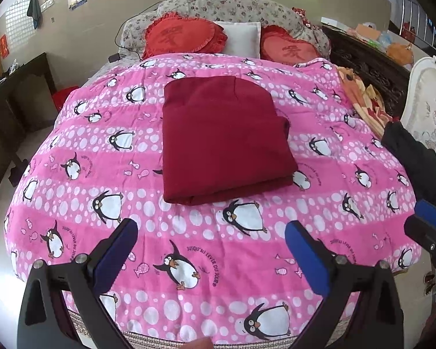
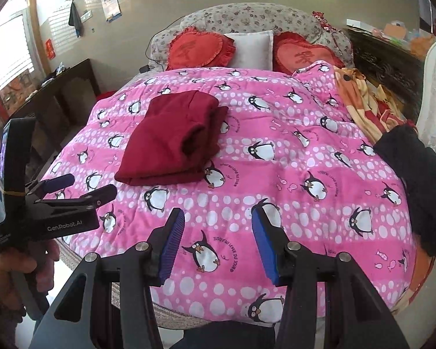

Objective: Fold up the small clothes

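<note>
Left wrist view: the left tongs [image 1: 210, 250] hang over the near end of the bed, jaws spread wide with nothing between them, only the pink penguin quilt [image 1: 72, 209] showing through the gap. The dark red garment [image 1: 223, 139] lies flat on that quilt, already folded into a thick rectangle, straight ahead of these tongs and a little up the bed, clear of both pads. Its long axis runs from the foot of the bed toward the pillows, roughly in line with the way the tongs point; the near edge is a rolled fold. At the right border the right tongs [image 1: 430, 218] poke in, off to the side of the garment. A black garment [image 1: 412, 160] is draped at the bed's right edge.

Right wrist view: the right tongs [image 2: 218, 241] are open as well, less wide, and empty, again with quilt beneath. From here the red garment [image 2: 174, 136] sits ahead and to the left, well apart from the pads, its layered edges facing this side. The left tongs [image 2: 81, 187] appear at the left, held in a hand [image 2: 20, 264], and point toward the garment's near left corner.

By my reading the left hand is nearer the red piece, which looks finished; the black garment lies closer to the right hand.
</note>
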